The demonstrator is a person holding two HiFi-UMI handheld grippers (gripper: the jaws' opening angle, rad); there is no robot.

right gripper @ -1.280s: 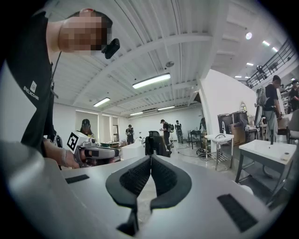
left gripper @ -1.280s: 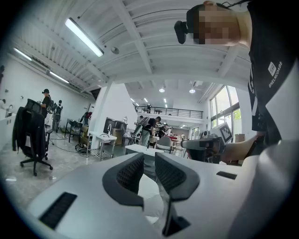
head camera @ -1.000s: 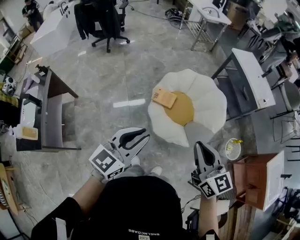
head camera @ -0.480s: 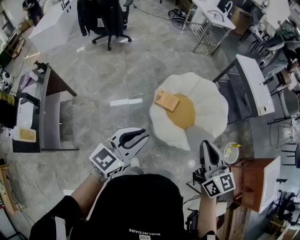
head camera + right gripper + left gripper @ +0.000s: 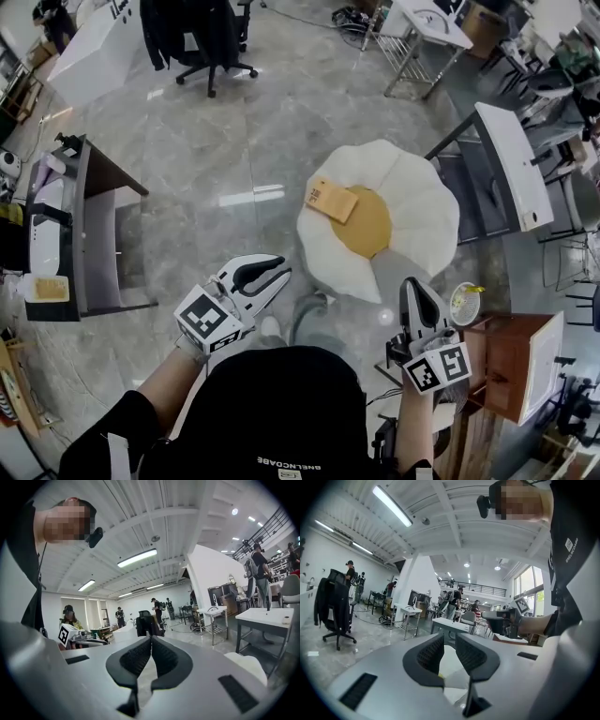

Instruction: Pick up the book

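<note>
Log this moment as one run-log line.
stage: before grasp | book: flat on flower cushion, untouched | left claw: shut, empty | right claw: shut, empty, short of book

The book (image 5: 330, 199) lies on the left side of the pouf (image 5: 424, 202), ahead of the left gripper (image 5: 279, 273) and right gripper (image 5: 413, 286), a desk (image 5: 511, 161) to its right.

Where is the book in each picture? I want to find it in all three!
Head view: the book lies near the middle, on the upper left of the flower cushion, partly over its yellow centre.
Left gripper view: no book can be made out.
Right gripper view: the book is not in it.
Shared landmark: the flower cushion, low centre in the left gripper view, lower right in the right gripper view.
</note>
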